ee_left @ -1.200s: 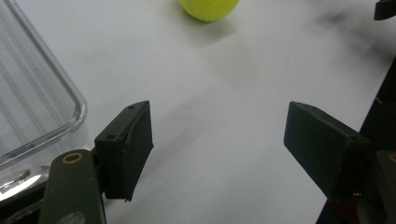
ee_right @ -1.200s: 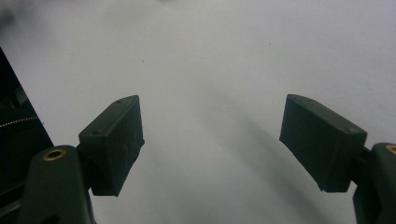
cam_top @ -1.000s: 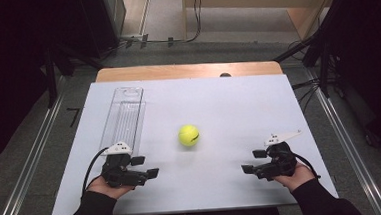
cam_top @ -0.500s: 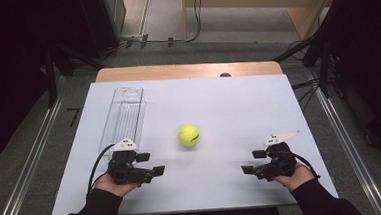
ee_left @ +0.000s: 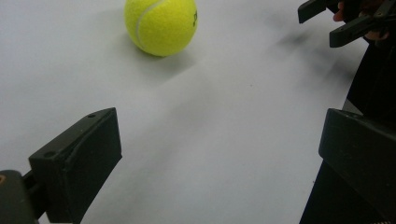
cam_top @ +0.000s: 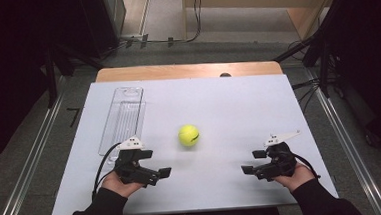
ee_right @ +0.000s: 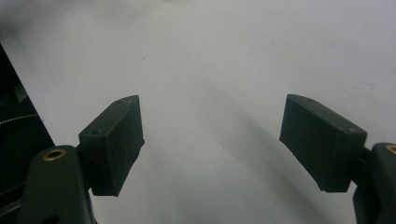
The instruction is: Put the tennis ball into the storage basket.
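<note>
Ahead of the released left hand-held gripper (cam_top: 158, 167), apart, lies the tennis ball (cam_top: 188, 135).

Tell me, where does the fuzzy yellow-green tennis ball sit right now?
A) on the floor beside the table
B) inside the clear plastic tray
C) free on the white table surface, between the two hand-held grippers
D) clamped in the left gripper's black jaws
C: the fuzzy yellow-green tennis ball rests alone on the white table surface, apart from the left gripper, the right gripper and the clear plastic tray.
</note>
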The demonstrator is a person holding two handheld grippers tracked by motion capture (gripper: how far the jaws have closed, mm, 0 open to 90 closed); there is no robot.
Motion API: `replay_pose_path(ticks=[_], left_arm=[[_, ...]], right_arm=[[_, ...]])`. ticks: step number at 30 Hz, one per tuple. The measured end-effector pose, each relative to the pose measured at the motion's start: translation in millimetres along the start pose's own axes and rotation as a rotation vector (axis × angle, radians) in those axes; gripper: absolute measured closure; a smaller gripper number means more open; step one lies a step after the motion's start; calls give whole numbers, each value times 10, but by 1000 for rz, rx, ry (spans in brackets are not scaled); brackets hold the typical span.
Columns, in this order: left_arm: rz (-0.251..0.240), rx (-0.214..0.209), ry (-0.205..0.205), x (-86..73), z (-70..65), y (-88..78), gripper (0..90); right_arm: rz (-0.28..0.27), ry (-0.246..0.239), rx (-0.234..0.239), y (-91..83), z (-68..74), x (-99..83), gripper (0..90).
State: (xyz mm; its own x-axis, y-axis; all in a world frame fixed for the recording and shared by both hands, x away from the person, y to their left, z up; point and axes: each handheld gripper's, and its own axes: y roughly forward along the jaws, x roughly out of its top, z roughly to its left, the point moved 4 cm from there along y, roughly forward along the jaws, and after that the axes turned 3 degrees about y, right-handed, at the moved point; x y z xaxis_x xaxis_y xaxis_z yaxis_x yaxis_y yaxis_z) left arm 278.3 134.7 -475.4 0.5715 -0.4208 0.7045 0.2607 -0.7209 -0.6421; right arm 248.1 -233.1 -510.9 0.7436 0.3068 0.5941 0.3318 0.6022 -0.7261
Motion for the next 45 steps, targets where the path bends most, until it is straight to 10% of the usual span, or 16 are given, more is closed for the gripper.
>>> replay_pose_path(ticks=[45], left_arm=[[21,114,20,321,142,260,8]], right_arm=[[-3,-4,-4,0,2,4,194]])
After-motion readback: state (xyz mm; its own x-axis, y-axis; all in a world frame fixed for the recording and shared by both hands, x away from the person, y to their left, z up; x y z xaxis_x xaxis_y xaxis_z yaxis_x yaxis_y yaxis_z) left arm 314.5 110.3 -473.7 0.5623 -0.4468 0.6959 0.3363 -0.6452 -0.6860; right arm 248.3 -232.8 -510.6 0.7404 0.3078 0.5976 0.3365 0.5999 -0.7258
